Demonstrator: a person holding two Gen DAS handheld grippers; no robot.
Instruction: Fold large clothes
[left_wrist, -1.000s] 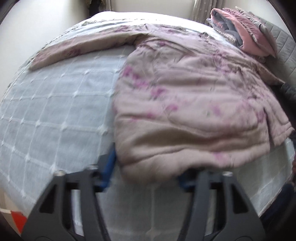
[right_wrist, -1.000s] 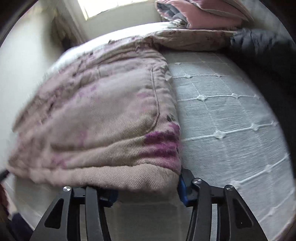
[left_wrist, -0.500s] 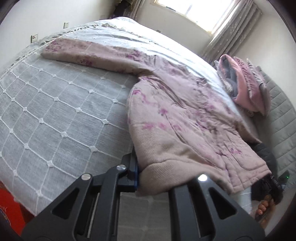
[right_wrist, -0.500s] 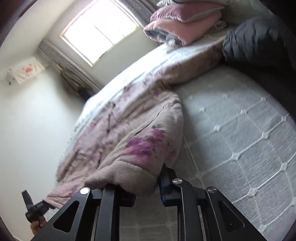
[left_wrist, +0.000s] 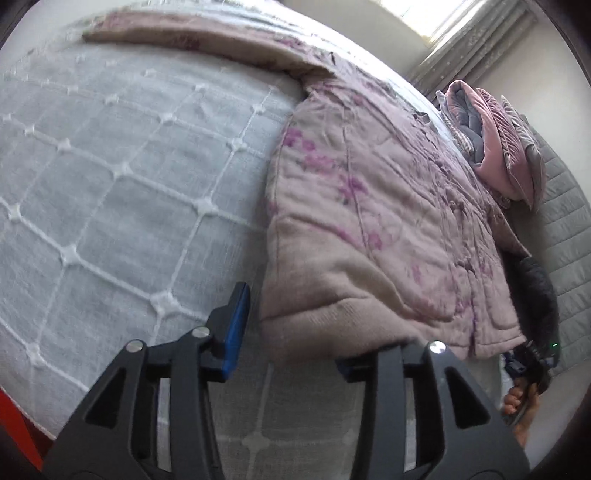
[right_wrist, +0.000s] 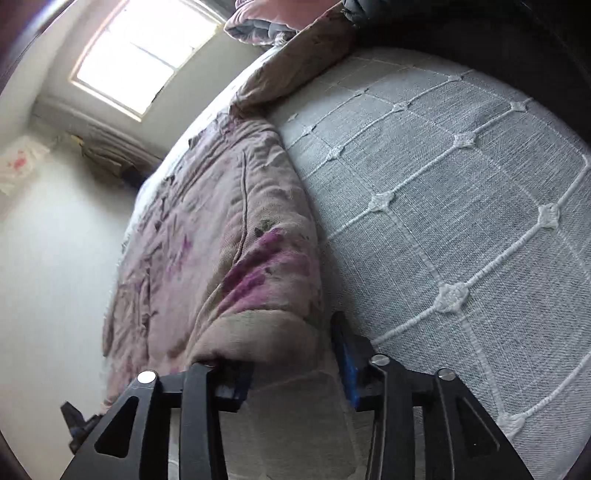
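Observation:
A padded beige-pink coat with purple flower print (left_wrist: 373, 229) lies spread on the bed, one sleeve stretched to the far left. My left gripper (left_wrist: 291, 347) stands open at the coat's near hem corner; the hem sits between its jaws, with a gap at the left blue pad (left_wrist: 236, 328). In the right wrist view the same coat (right_wrist: 221, 258) lies left of centre. My right gripper (right_wrist: 295, 369) is open around the other hem corner, the cloth resting between its jaws.
A grey bedspread with a white diamond grid (left_wrist: 110, 192) covers the bed. Folded pink and grey bedding (left_wrist: 495, 147) lies at the far right. A dark garment (left_wrist: 535, 291) lies beside the coat. A window (right_wrist: 136, 55) lights the far wall.
Both grippers have opened wider around the hem corners. Both cameras have tilted and dropped closer to the bed edge.

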